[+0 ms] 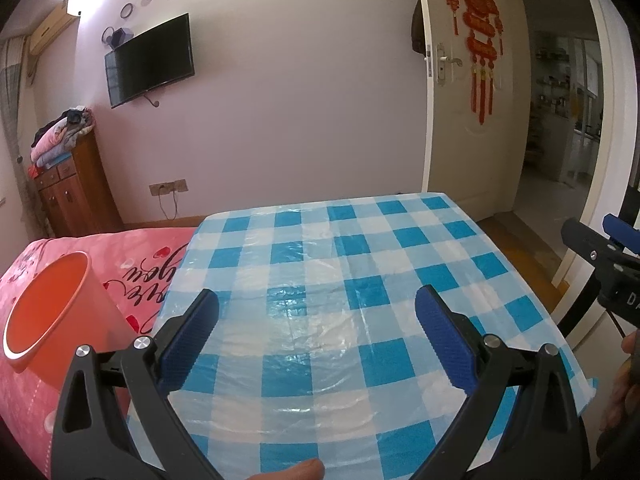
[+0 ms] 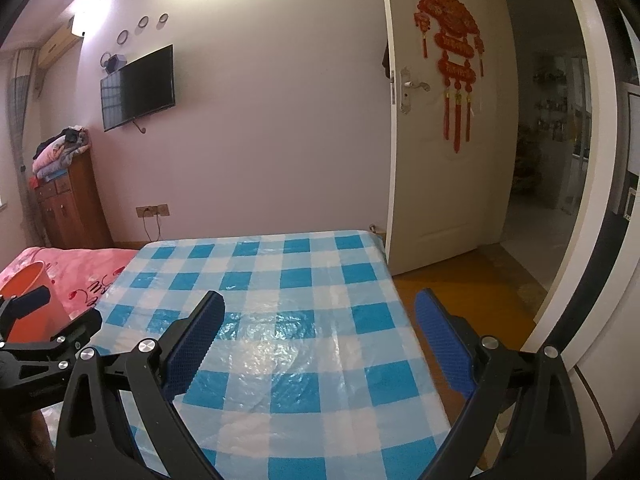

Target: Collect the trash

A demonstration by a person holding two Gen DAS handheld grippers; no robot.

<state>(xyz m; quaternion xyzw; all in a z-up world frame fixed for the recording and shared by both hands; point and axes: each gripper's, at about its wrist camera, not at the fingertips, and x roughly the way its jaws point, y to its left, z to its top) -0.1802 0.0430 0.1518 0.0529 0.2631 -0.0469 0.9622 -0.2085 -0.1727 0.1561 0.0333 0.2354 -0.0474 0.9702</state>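
Note:
An orange bin (image 1: 52, 312) stands on the pink bedspread just left of the table; in the right wrist view the orange bin (image 2: 28, 304) shows at the far left, partly behind the other gripper. My left gripper (image 1: 316, 308) hangs open above the blue-and-white checked tablecloth (image 1: 320, 248), nothing between its blue pads. My right gripper (image 2: 320, 312) is also open, over the table's right half (image 2: 280, 280), its right finger out past the table edge. No piece of trash shows on the cloth in either view.
A pink bedspread (image 1: 132, 264) lies left of the table. A wooden cabinet (image 1: 76, 188) with folded blankets stands by the far wall under a wall television (image 1: 150, 60). An open white door (image 1: 460, 100) with a red ornament leads to a hallway at the right; wooden floor (image 2: 460, 296) beside the table.

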